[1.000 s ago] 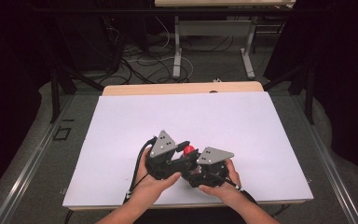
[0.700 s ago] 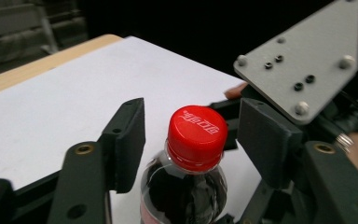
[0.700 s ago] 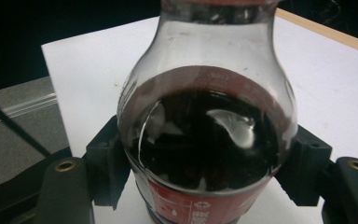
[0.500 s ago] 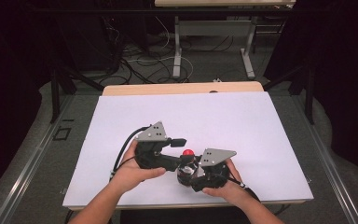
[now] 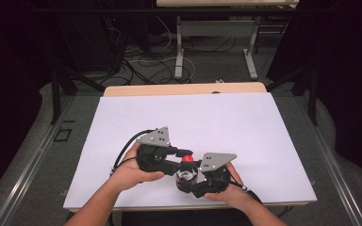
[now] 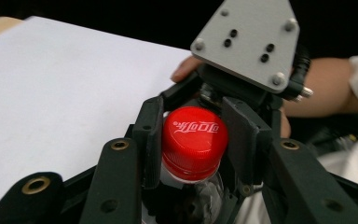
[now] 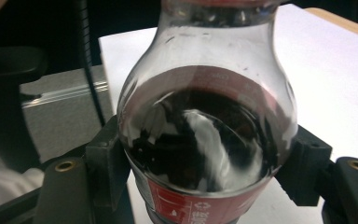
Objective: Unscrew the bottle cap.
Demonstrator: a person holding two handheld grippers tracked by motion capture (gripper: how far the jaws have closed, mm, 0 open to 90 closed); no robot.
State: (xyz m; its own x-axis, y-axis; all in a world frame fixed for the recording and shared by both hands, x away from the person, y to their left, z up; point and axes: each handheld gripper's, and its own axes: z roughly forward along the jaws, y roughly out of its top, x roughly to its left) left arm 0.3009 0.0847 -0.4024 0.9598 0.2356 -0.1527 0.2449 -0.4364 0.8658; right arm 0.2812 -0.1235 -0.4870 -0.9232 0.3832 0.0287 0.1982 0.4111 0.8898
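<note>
- High view: a person's two hands work at the near edge of a white table (image 5: 226, 117). The left gripper (image 5: 181, 154) reaches in from the left, and its tips meet the red cap (image 5: 187, 159) of a bottle (image 5: 186, 175). The right gripper (image 5: 192, 181), just beside it and nearer the table edge, holds the bottle's body. Each gripper carries a grey three-cornered plate on top, and a black cable trails from the left one. The bottle sits low between the two tools, close to the near edge and a little right of the table's middle.
- Left gripper view: the left gripper (image 6: 194, 140) has its two black pads on either side of the red cap (image 6: 194, 140), which bears white lettering. Its jaws have just been closing and now sit clenched on the cap. Below the cap the clear neck of the bottle (image 6: 200, 184) shows. Behind stand the other gripper's grey plate (image 6: 249, 39) and the fingers of the hand that holds it.
- Right gripper view: the right gripper (image 7: 205, 158) is clamped on the bottle (image 7: 205, 130), with one pad pressing each side of its rounded clear shoulder. Dark liquid fills the lower part, and a red label (image 7: 200, 205) shows at the bottom. The white table (image 7: 345, 70) lies behind.
</note>
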